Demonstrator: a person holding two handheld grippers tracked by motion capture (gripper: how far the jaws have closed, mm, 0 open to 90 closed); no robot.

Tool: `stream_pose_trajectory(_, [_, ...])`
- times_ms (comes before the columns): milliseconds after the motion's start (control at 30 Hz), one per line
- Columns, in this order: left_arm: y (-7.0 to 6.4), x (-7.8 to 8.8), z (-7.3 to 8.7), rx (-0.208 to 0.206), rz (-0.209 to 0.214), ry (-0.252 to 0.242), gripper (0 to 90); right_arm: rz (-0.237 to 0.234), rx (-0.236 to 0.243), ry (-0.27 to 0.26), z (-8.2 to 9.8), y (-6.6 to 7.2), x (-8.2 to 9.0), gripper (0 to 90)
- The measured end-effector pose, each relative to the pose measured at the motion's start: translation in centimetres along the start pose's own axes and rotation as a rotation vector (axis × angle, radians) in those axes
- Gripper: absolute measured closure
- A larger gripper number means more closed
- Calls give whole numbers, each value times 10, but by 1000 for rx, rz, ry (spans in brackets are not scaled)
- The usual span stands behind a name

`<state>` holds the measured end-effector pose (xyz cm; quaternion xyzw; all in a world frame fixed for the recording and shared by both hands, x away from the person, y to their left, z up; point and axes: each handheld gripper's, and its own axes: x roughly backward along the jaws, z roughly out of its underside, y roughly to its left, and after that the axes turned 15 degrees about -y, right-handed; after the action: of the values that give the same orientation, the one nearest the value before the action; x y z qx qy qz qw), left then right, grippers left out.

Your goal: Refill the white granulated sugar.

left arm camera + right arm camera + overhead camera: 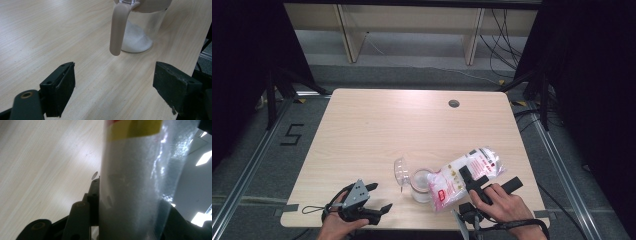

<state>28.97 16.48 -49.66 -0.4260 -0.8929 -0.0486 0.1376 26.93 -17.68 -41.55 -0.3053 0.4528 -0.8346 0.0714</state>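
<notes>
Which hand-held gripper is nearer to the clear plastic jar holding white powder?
Right. The right hand-held gripper grips a clear plastic bag of white powder tilted over the clear plastic jar, just beside it. The left hand-held gripper rests open on the table, farther off on the other side.

You are working in a lab or recording studio, not a home. The pale wood surface point(377, 130) stands alone in the middle of the frame on grey carpet, with black curtains point(242, 55) at the left and right edges. Tripod legs point(274, 90) stand at both sides, loose cables point(504, 40) hang at the upper right, and a taped number point(292, 135) marks the floor at left.
</notes>
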Motion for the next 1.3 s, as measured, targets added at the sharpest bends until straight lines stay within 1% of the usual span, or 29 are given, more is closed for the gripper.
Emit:
stream_pose_trajectory(33, [-2,0,0,10,-4,-13,177,-1,-7,4,0,0,0,646])
stream_pose_trajectory(67, [-2,0,0,12,-6,-15,178,-4,-5,3,1,0,1,647])
stream_pose_trajectory(100, [0,0,0,-5,-1,1,178,-5,-8,3,1,0,1,647])
stream_pose_trajectory(133, [-1,-2,1,3,2,-8,177,-1,-6,4,2,-1,1,647])
stream_pose_trajectory(167, [-1,-1,1,-9,11,2,178,3,-5,4,2,-1,2,648])
stream_pose_trajectory(200, [-3,-1,1,5,3,-3,177,2,-9,4,2,0,2,648])
stream_pose_trajectory(233, [-3,-1,1,10,5,-14,178,-7,-8,4,3,-1,3,648])
stream_pose_trajectory(267, [-3,-1,1,8,2,-16,177,3,-9,0,3,-1,3,649])
stream_pose_trajectory(300, [-1,-2,0,-14,16,-6,177,-3,-7,2,4,-1,3,649])
stream_pose_trajectory(333, [0,-2,0,-20,18,-2,178,0,-9,6,4,-1,2,650])
stream_pose_trajectory(367, [-3,-2,1,6,2,-3,177,-1,-13,10,3,-1,2,650])
stream_pose_trajectory(400, [-3,-2,1,6,9,-11,178,-2,-8,4,4,-1,3,651])
stream_pose_trajectory(467, [-3,1,-1,-1,5,-16,178,-2,-11,-1,4,0,3,652])
stream_pose_trajectory(500, [-3,0,-1,12,6,-20,178,-1,-12,1,4,0,2,652])
stream_pose_trajectory(533, [-3,0,0,12,8,-14,178,-3,-18,5,4,0,2,653])
stream_pose_trajectory(567, [-3,0,0,4,-2,-10,178,-4,-18,5,4,0,2,653])
stream_pose_trajectory(633, [-3,0,0,-3,0,-9,178,-8,-18,-1,5,1,2,654])
stream_pose_trajectory(700, [-3,0,0,2,-3,-9,178,-9,-13,2,5,2,2,655])
stream_pose_trajectory(767, [-1,0,-1,-28,5,-6,178,-10,-14,2,5,1,2,655])
stream_pose_trajectory(833, [0,1,-1,-19,10,-10,178,-2,-8,-2,4,1,2,656])
stream_pose_trajectory(900, [-2,0,0,8,-1,-17,178,-1,-8,-2,3,0,2,657])
stream_pose_trajectory(933, [-2,0,0,5,0,-17,178,-4,-16,-1,2,0,3,657])
stream_pose_trajectory(1033, [-2,0,0,2,-1,-13,178,-2,-9,-3,2,-1,3,658])
stream_pose_trajectory(1067, [-2,0,0,-4,0,-12,178,-2,-10,-3,1,-1,3,658])
stream_pose_trajectory(1100, [-1,0,0,-21,-1,-5,178,-3,-16,-1,1,-1,3,659])
stream_pose_trajectory(1133, [-1,0,0,-26,4,-10,178,-3,-16,0,1,-1,3,659])
stream_pose_trajectory(1167, [-2,-1,0,-14,7,-15,178,-2,-9,-4,2,-1,3,659])
stream_pose_trajectory(1300, [-1,-1,0,-18,5,-13,178,-8,-9,2,3,-2,4,661])
